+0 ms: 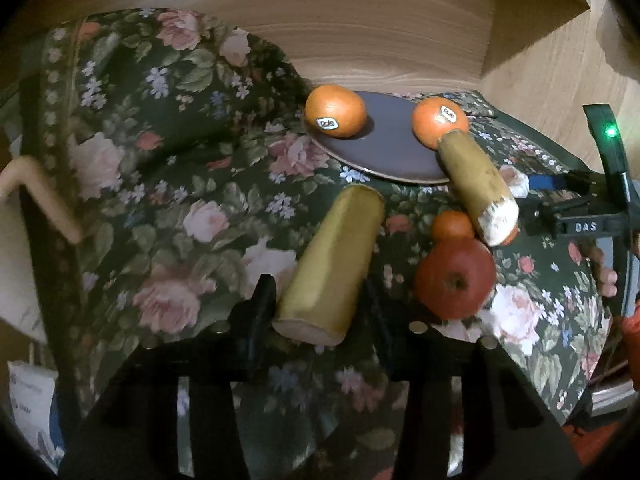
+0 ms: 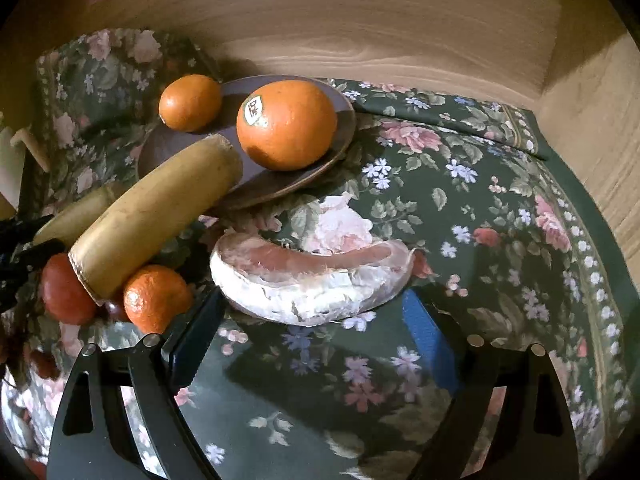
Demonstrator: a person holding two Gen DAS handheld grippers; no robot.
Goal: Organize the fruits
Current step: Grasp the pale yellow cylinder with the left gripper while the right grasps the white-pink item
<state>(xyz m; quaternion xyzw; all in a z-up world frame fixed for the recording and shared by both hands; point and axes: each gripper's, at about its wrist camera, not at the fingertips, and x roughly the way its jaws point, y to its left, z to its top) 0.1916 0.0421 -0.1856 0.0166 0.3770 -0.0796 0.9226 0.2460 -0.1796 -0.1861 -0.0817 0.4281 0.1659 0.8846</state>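
A brown plate on the floral cloth holds two stickered oranges. One banana half leans from the plate rim onto a mandarin and a red apple. My left gripper is open around the second banana half. My right gripper is open, its fingers either side of a peeled pomelo segment. The right wrist view also shows the plate, large orange, small orange, leaning banana half, mandarin and apple.
A wooden wall stands behind the plate and a wooden side panel bounds the right. The cloth bunches up high at the left. A pale handle sticks out at far left. The right gripper's body shows at the right edge.
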